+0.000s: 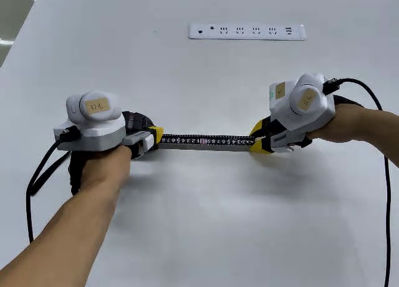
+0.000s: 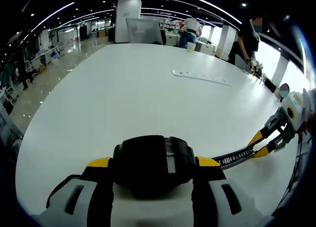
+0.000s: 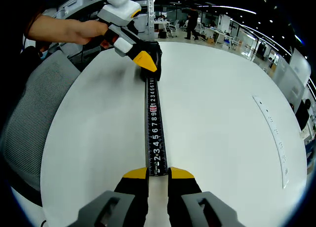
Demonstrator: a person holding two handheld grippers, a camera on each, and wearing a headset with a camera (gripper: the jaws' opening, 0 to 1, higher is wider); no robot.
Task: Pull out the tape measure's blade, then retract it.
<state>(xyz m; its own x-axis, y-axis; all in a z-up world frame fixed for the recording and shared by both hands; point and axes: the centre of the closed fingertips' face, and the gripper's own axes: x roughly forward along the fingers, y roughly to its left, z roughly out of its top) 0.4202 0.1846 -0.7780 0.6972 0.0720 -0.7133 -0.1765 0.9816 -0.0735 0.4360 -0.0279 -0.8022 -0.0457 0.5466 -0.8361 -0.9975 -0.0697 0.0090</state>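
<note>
Gripping side, far left: left hand (image 1: pixel 106 165) wrapped round the handle of the left gripper (image 1: pixel 153 137), a black cable (image 1: pixel 37 175) trailing off toward the near edge.
Left gripper jaws: shut tight on the tape measure case (image 1: pixel 138 121), yellow tips pressed to both flanks of the black body; same clamp seen from behind in the left gripper view (image 2: pixel 153 162), case (image 2: pixel 150 155) wedged between the tips.
Table (image 1: pixel 187 224): white, bare beneath the tools.
Blade (image 1: pixel 206 140): drawn out of the case, stretched straight and level toward the right, numbered face up; touching the table or just above it, cannot tell. Numerals readable in the right gripper view (image 3: pixel 155 128).
Power strip (image 1: pixel 247 31): white, flat on the table, well beyond the blade.
Right gripper (image 1: pixel 257 137): closed on the blade's free end, yellow tips pinching it from either side (image 3: pixel 158 173).
Right hand (image 1: pixel 340 121): around that gripper's handle.
</note>
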